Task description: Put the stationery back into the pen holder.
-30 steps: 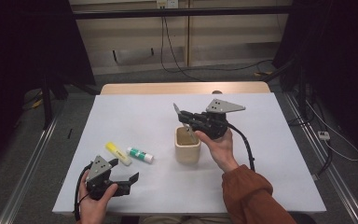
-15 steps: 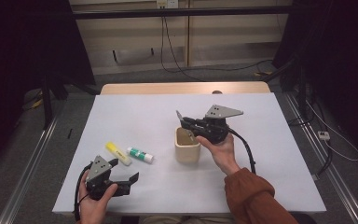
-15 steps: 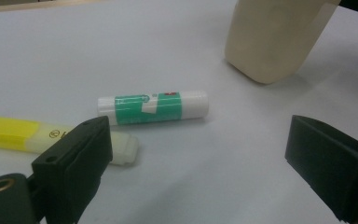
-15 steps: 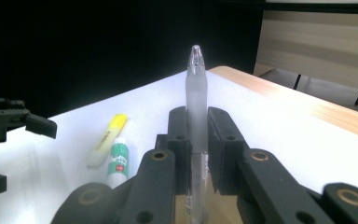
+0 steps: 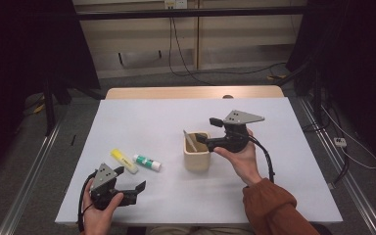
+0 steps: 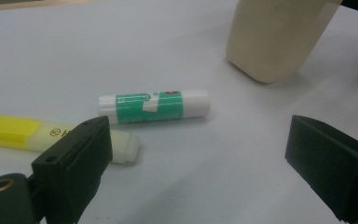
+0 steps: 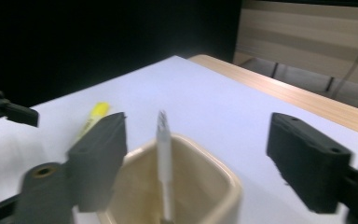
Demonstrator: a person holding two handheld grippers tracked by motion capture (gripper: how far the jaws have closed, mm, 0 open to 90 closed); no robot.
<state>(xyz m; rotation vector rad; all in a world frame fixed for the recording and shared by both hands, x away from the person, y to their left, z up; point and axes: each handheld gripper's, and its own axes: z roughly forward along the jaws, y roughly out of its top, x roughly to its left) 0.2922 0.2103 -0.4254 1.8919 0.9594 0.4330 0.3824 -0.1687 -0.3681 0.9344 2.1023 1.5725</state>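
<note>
Right gripper (image 5: 206,130) fingers have just opened, level over the cup (image 5: 197,152), releasing the pen (image 5: 190,141).

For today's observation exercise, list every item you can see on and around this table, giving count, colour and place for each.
Table: one, white top with a wooden far edge, centre.
Cup: one, beige, square, middle of the table.
Pen: one, white, standing tilted in the cup.
Glue stick: one, green and white, lying left of the cup.
Highlighter: one, yellow, lying just left of the glue stick.
Cables: several, black, on the floor behind the table.
Left gripper: one, black, near left edge, jaws open.
Right gripper: one, black, at the cup, jaws just opened, off the pen.
Sleeve: one, rust orange, right forearm.
</note>
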